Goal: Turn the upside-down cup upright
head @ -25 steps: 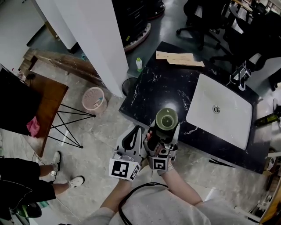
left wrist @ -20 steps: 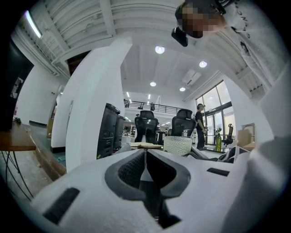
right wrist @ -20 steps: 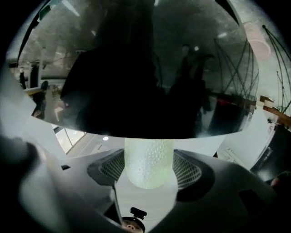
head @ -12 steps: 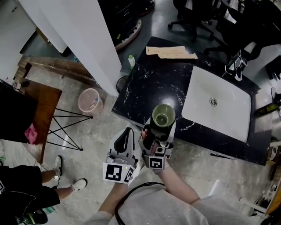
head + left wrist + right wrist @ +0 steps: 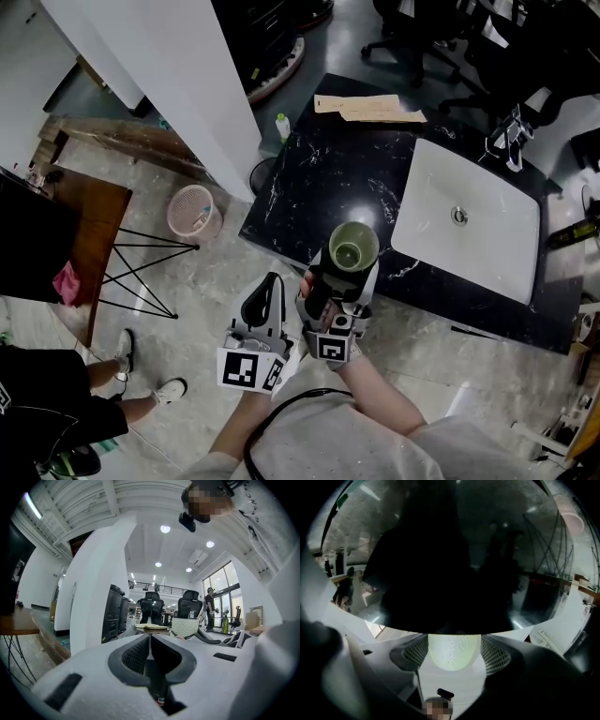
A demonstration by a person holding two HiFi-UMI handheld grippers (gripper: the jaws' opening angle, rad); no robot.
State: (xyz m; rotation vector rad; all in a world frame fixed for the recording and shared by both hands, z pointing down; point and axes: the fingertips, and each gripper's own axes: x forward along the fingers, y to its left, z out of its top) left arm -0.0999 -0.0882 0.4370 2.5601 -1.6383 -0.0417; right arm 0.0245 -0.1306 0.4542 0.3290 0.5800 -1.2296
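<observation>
Just over the black marble counter's (image 5: pixel 328 178) near edge, right gripper (image 5: pixel 349 274) grasps pale green cup (image 5: pixel 353 249), mouth up; left gripper (image 5: pixel 266 291) clenched, empty.

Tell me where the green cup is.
Head view: the green cup is held mouth-up in the right gripper, over the near edge of the black counter, left of the white sink.

The black counter (image 5: pixel 323 183) lies bare between its left edge and the white sink (image 5: pixel 466 225), so there I have wide room to come down. Only the papers (image 5: pixel 370 108) lie at its far edge, with a small bottle (image 5: pixel 282 127) by the far left corner, and the white pillar (image 5: pixel 178 84) closes the left side. The cup (image 5: pixel 353 248) in my right gripper (image 5: pixel 343 274) hangs over the near edge.
</observation>
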